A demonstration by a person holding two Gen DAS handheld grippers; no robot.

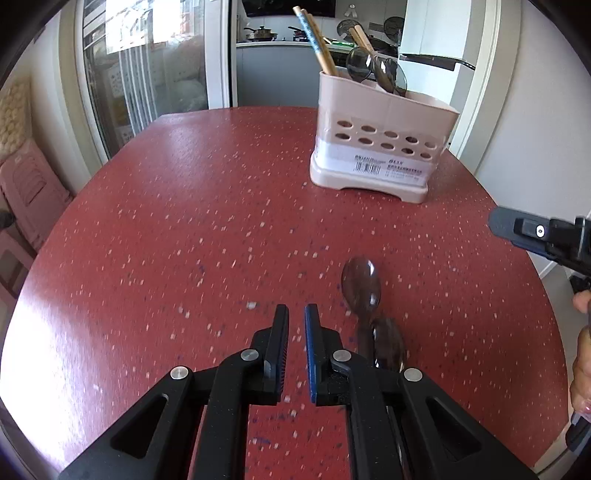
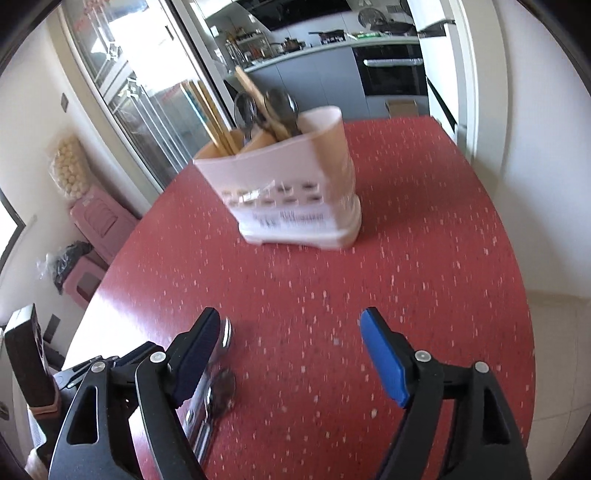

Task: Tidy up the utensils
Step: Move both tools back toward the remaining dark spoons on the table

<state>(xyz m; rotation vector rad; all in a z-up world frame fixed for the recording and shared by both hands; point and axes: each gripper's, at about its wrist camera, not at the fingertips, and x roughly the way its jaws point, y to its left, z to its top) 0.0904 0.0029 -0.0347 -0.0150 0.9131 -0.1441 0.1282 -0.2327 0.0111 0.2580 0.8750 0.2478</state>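
Left gripper (image 1: 296, 314) clenched with nothing between its pads, hovering over the red table (image 1: 166, 221). Right gripper (image 2: 291, 317) spread wide, holding nothing. Two spoons (image 1: 364, 291), somewhat blurred, lying just beside the left gripper. Pink holder (image 1: 380, 147) standing farther back, with chopsticks (image 1: 317, 40) and more spoons inside.

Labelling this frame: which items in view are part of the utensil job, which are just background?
Job: spoons loose on the table; holder with chopsticks and spoons in it.

Background: pink stools, black bag, kitchen pans, oven.
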